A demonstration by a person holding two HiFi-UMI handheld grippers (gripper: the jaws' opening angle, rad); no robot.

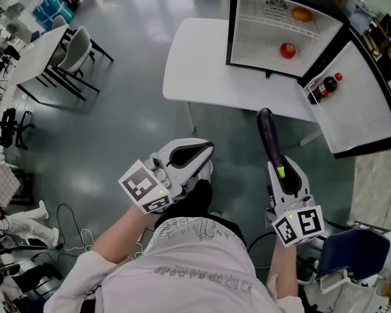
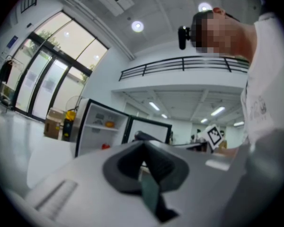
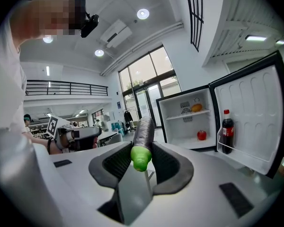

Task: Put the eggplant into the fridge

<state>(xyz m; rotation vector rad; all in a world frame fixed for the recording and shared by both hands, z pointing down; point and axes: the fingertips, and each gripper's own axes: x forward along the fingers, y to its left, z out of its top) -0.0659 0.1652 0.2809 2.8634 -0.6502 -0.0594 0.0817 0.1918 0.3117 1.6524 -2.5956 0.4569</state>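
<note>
A long dark purple eggplant (image 1: 268, 134) with a green stem end (image 3: 140, 157) sticks forward out of my right gripper (image 1: 278, 163), whose jaws are shut on its stem end. In the right gripper view the eggplant (image 3: 143, 131) points toward the small black fridge (image 3: 184, 122), which stands open on a white table. The fridge (image 1: 231, 25) is ahead and slightly right, its door (image 1: 371, 109) swung wide to the right. My left gripper (image 1: 207, 150) is held level at the left, shut with nothing in it; its pads (image 2: 162, 161) meet in the left gripper view.
Inside the fridge are a red fruit (image 1: 287, 50) on the lower level and an orange one (image 1: 302, 14) above. A cola bottle (image 1: 322, 89) stands in the door shelf. The white table (image 1: 195, 70) carries the fridge. Desks and chairs (image 1: 72, 51) stand far left, a blue chair (image 1: 352, 253) at my right.
</note>
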